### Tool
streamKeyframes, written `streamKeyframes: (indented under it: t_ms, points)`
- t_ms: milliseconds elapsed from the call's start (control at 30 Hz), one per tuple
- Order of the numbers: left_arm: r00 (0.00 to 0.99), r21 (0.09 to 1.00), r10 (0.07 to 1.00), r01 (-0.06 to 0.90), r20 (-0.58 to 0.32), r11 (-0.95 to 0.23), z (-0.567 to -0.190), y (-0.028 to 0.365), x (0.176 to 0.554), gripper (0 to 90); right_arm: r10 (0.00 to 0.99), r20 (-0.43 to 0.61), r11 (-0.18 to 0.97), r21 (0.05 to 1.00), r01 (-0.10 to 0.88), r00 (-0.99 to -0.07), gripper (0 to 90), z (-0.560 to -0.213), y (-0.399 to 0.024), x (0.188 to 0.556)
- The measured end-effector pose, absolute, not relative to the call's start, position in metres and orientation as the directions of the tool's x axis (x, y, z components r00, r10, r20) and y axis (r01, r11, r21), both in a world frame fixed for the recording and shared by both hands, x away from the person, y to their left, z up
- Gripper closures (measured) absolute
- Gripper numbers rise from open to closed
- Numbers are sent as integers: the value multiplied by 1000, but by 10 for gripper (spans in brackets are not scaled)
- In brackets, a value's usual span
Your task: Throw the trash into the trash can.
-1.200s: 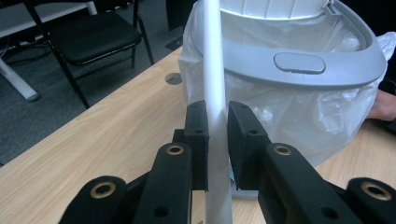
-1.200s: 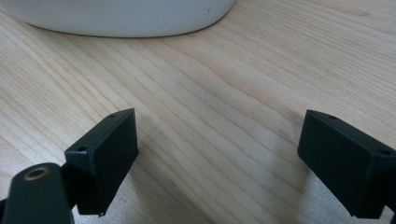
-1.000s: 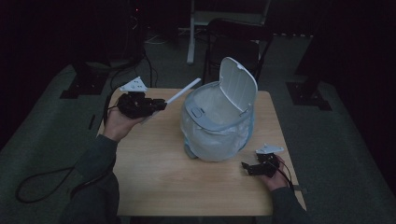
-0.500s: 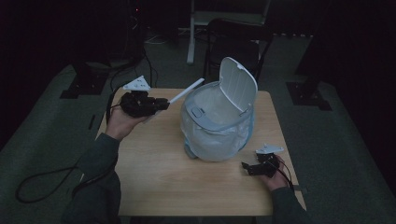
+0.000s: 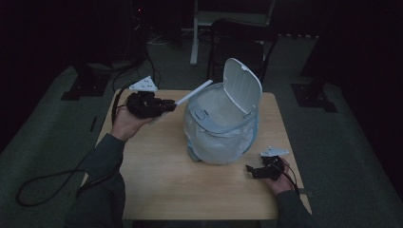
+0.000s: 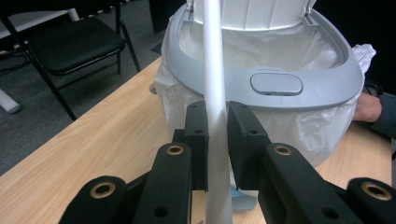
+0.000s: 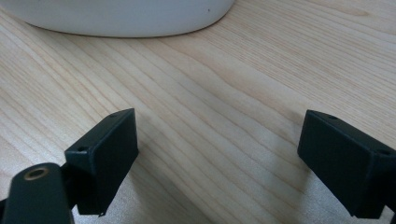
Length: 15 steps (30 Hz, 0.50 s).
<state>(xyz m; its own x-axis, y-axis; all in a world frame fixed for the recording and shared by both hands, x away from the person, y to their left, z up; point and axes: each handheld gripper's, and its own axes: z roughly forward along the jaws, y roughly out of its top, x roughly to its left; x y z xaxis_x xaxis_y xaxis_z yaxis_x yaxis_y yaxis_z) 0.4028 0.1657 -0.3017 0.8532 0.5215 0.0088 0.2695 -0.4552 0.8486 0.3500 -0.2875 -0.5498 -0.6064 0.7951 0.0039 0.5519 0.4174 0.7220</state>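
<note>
Dim room around me, with a black folding chair beyond the far edge of the wooden table. My left gripper hangs above the table's far left part, its jaws clamped on a slim white stick that slants up to the right, its far end at the rim of the open bin. That bin stands mid-table, lined with a white plastic bag, its lid tipped up at the far side. My right gripper rests low at the near right, just beside the bin, jaws spread wide over bare wood with nothing between them.
</note>
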Motion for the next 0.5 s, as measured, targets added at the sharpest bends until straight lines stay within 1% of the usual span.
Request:
streamKeyframes:
  t_ms: [500]
  points:
    - [868,842,497,257,15,-474,-297,151,409,797,795,5,417,722,552,-606,113,-550,-288,350]
